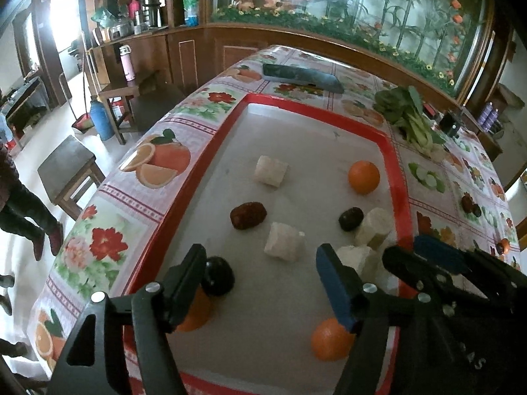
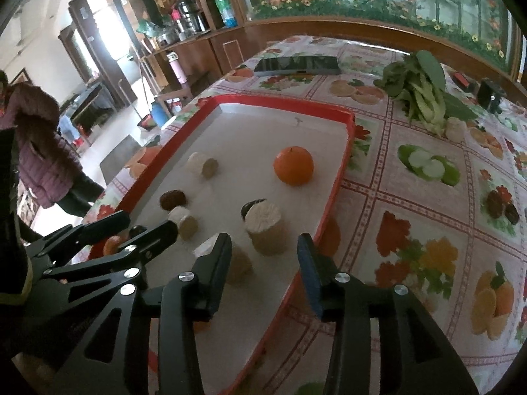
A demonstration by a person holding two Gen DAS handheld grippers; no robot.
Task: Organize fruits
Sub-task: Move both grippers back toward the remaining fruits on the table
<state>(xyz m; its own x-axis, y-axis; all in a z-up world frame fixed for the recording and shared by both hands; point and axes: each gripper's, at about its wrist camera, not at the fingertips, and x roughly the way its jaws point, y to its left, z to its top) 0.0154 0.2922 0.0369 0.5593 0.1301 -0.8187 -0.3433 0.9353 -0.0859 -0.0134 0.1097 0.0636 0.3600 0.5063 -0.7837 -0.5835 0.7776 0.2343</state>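
Note:
A red-rimmed tray (image 1: 210,151) with a white floor holds oranges, dark dates and pale cut chunks. My left gripper (image 1: 261,252) stands open low over its near end, nothing pressed between the pads. A dark date (image 1: 217,276) lies against the left finger, with an orange (image 1: 194,312) partly hidden behind it. Another orange (image 1: 331,339) lies by the right finger and a pale chunk (image 1: 285,242) just ahead. My right gripper (image 2: 263,242) is open near the tray's right rim (image 2: 342,171). A pale round chunk (image 2: 266,227) stands just beyond its tips, untouched. A third orange (image 2: 293,165) lies farther in.
A dark phone (image 2: 296,65) lies on the fruit-print tablecloth beyond the tray. Leafy greens (image 2: 425,95), a pale chunk (image 2: 456,128) and a small black box (image 2: 492,95) sit at the far right. A person in a purple jacket (image 2: 42,151) stands left of the table, near a stool (image 1: 66,164).

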